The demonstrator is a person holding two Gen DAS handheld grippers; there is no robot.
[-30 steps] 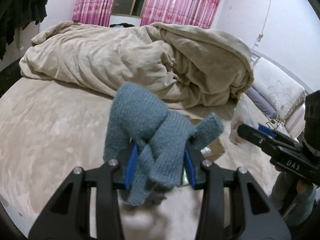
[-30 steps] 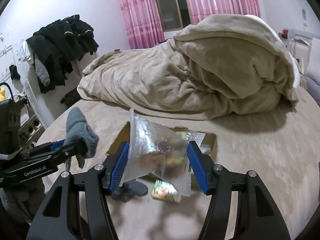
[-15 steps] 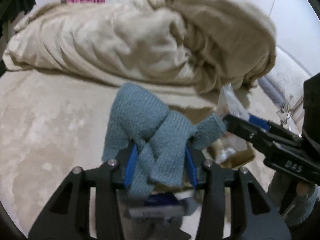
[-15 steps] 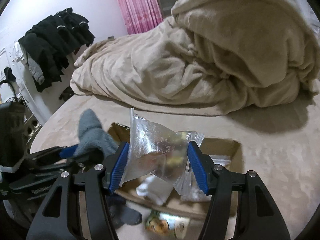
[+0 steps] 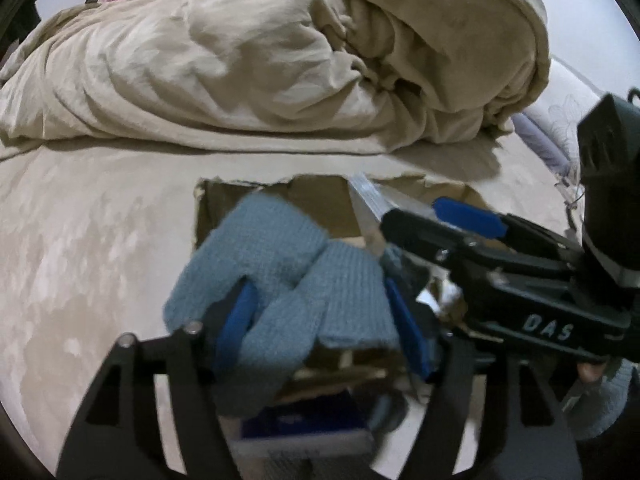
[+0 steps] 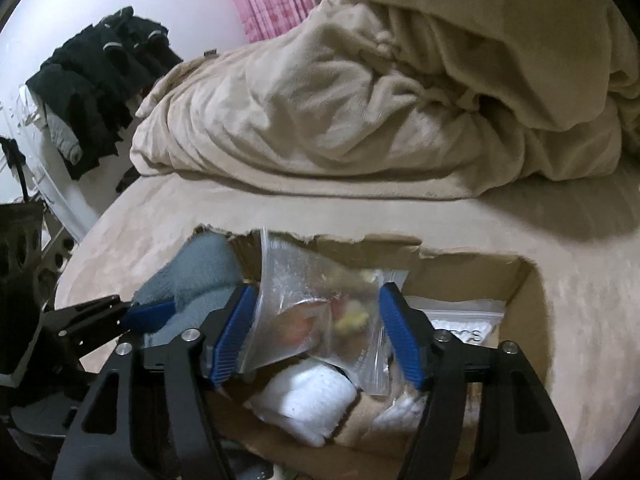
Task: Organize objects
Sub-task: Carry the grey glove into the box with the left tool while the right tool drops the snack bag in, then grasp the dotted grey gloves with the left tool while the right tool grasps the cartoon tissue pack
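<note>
My left gripper point(image 5: 320, 320) is shut on a blue-grey knitted glove point(image 5: 288, 276) and holds it over the left end of an open cardboard box point(image 5: 320, 196) on the bed. My right gripper point(image 6: 320, 328) is shut on a clear zip bag point(image 6: 316, 300) of small coloured items, held over the same box point(image 6: 520, 280). The glove point(image 6: 200, 272) and the left gripper's fingertips point(image 6: 148, 316) show at the left of the right wrist view. The right gripper's fingers point(image 5: 468, 216) cross the right of the left wrist view. White rolled socks point(image 6: 312, 400) and another zip bag point(image 6: 460, 320) lie in the box.
A heaped beige duvet point(image 5: 280, 60) fills the far side of the bed behind the box. A dark blue flat item point(image 5: 304, 420) lies below the left gripper. Black clothes point(image 6: 100, 80) hang at the left wall. Pillows point(image 5: 560, 120) are at the right.
Both grippers have moved forward and down over the box, each still holding its item. The box now sits directly below them, and the two grippers are closer together.
</note>
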